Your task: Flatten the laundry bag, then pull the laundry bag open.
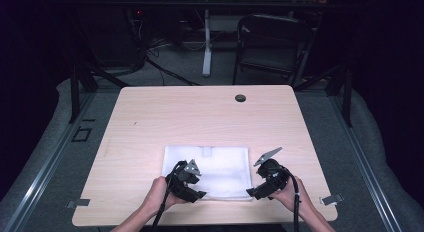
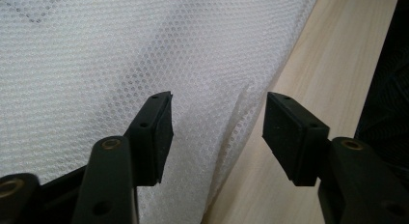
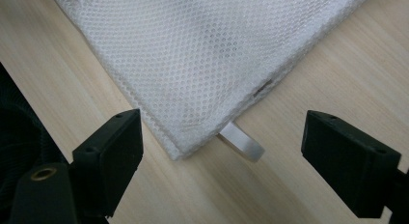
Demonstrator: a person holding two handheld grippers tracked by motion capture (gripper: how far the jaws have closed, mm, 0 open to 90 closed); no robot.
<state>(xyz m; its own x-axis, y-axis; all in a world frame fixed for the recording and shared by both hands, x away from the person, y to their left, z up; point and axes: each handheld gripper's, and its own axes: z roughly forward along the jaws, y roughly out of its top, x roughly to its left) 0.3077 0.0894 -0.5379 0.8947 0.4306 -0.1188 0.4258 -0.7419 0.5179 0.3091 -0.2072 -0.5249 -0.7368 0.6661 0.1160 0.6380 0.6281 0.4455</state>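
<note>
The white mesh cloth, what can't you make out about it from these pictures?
- High view: the white mesh cloth has its near corners covered by the left gripper and right gripper.
- Left gripper view: picture edges cut it off.
- Right gripper view: the loop is partly tucked beneath it.

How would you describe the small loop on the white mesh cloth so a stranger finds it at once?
On the wooden table lies a folded white mesh cloth. At its corner nearest the right gripper a small white loop juts out, smooth and flat beside the dotted mesh.

A light wooden table (image 1: 150,117) stands on grey floor (image 1: 180,67), dark chair (image 1: 272,42) behind.
</note>
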